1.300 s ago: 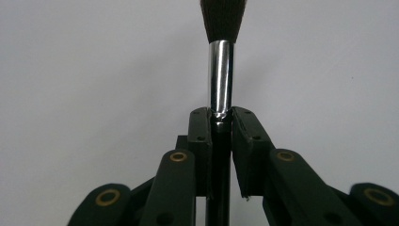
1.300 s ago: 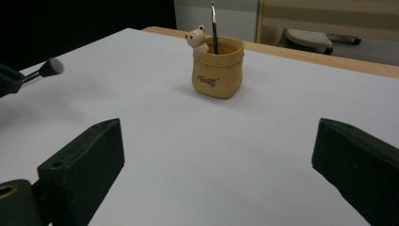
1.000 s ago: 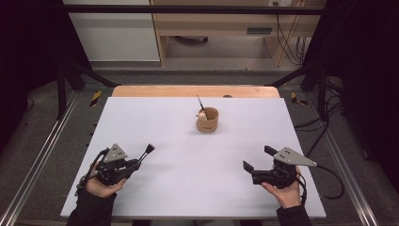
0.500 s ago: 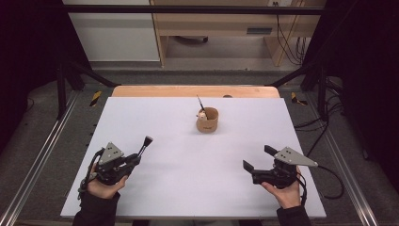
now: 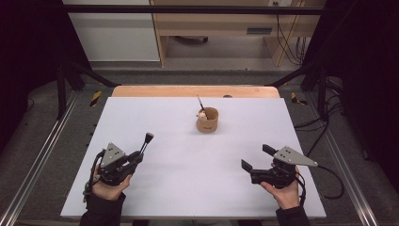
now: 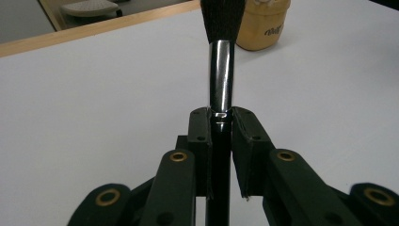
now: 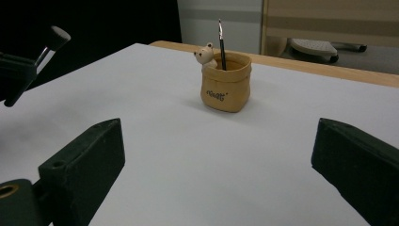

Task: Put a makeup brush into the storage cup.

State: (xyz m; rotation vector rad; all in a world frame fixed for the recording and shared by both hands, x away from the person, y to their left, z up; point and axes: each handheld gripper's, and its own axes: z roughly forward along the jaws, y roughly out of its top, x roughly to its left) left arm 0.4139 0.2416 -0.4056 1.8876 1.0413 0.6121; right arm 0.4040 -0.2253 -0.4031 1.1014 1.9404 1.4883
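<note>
So the left gripper (image 5: 139, 154) is sitting near the front-left corner of the white table top (image 5: 179, 179), and its jaws are clamped tight on a black-handled makeup brush with a shiny silver ferrule and dark bristles (image 5: 146, 142). In the left gripper view you can see the pads squeezing the brush (image 6: 220, 84) right where the black handle meets the metal, with the bristle end sticking out past the tips, up off the table and angled toward the middle. Over on the front-right side, the right gripper (image 5: 256, 158) has its jaws spread wide with nothing between them, just bare table. Farther back, about the centre of the table, there's a little tan sack-shaped holder with a tiny bear figure on its rim (image 5: 207, 120), and a thin dark stick-like tool (image 5: 200, 102) stands in it, leaning a bit. That holder is well apart from both grippers. The light wooden table edge (image 5: 188, 91) runs along the far side.
</note>
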